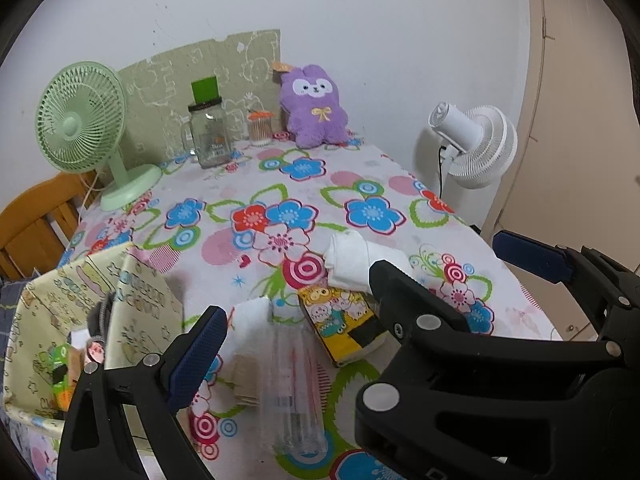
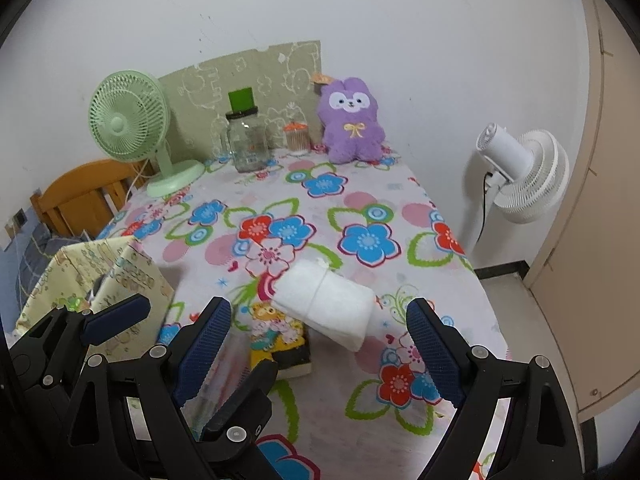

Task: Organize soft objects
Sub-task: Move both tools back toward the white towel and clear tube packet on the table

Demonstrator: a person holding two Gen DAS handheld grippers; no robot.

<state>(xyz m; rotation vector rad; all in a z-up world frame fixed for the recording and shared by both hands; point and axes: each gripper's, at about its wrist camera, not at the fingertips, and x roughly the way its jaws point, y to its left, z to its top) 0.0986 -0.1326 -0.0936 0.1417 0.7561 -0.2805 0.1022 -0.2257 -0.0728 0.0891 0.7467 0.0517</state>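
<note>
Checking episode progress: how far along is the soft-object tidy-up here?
Early. Done: the fabric bin already holds a few items, hard to identify. In hand: nothing; the left tool and right tool are both open, the right one framing the rolled white cloth. Left: that cloth, a second white cloth, and the purple plush at the far edge.

Both wrist views over table
</note>
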